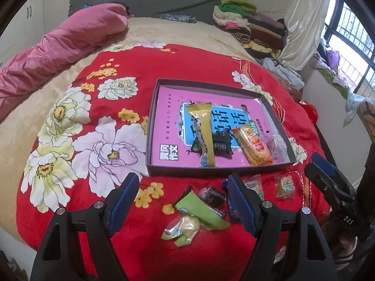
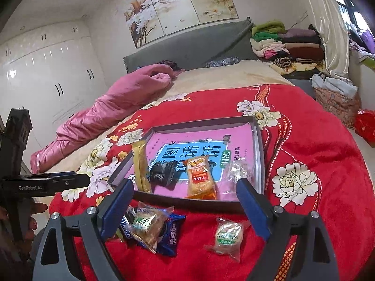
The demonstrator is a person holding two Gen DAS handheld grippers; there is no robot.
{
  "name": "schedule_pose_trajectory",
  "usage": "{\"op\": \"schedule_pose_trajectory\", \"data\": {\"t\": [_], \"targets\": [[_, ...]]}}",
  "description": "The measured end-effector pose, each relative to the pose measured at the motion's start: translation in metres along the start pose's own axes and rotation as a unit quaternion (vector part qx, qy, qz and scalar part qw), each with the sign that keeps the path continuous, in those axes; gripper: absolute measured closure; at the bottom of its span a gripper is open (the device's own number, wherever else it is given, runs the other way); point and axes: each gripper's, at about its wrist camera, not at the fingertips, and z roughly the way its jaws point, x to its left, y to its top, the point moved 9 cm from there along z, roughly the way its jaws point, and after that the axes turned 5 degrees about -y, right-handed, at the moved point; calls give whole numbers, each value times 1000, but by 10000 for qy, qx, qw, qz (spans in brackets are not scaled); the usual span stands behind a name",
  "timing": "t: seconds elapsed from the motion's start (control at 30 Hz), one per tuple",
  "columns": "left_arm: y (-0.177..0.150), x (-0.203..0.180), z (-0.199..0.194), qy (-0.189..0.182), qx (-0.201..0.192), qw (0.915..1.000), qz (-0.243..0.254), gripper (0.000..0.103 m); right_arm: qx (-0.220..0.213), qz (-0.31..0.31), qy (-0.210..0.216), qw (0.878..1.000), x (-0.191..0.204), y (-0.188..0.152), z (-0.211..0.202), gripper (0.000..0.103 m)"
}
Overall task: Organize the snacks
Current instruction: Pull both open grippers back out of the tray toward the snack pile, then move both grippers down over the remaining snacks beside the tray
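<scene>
1. So the job is mid-way: a shallow box [image 1: 279, 113] lies on the red flowered blanket [image 1: 131, 70] with four snacks already in it, a gold stick pack [image 1: 206, 126], a dark ridged pack [image 1: 221, 142], an orange biscuit pack [image 1: 253, 145] and a clear-wrapped sweet [image 1: 276, 145]
2. Several snacks remain loose on the blanket, just in front of the box's near wall: a green wrapper [image 1: 199, 208], a dark sweet [image 1: 212, 196], a pale-green crumpled one [image 1: 182, 229], a blue pack [image 2: 171, 234] under a clear-wrapped cake [image 2: 145, 224], and a round cake with a green label [image 2: 228, 235] lying apart
3. The left gripper [image 1: 182, 201] hangs over the green wrapper, fingers spread, pinching nothing
4. The right gripper [image 2: 185, 208] has its fingers spread wide and empty, with the loose snacks lying below and between them
5. Next, probably, a gripper must drop onto one loose snack, close gently on the slippery wrapper, lift it over the wall into the box
</scene>
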Motion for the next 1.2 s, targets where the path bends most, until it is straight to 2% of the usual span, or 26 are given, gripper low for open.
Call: {"op": "schedule_pose_trajectory", "data": {"t": [0.43,0.8,1.2], "targets": [[-11,8,-3,11,64,10000,13,24,172,-153,-27,9997,9,-12,-1,14],[-33,18,4,100,341,9993,138,24,315,-286,-10,9991,18,-22,2,14],[-61,14,27,-12,743,9969,256,24,493,-543,47,9973,33,-34,9,14]]}}
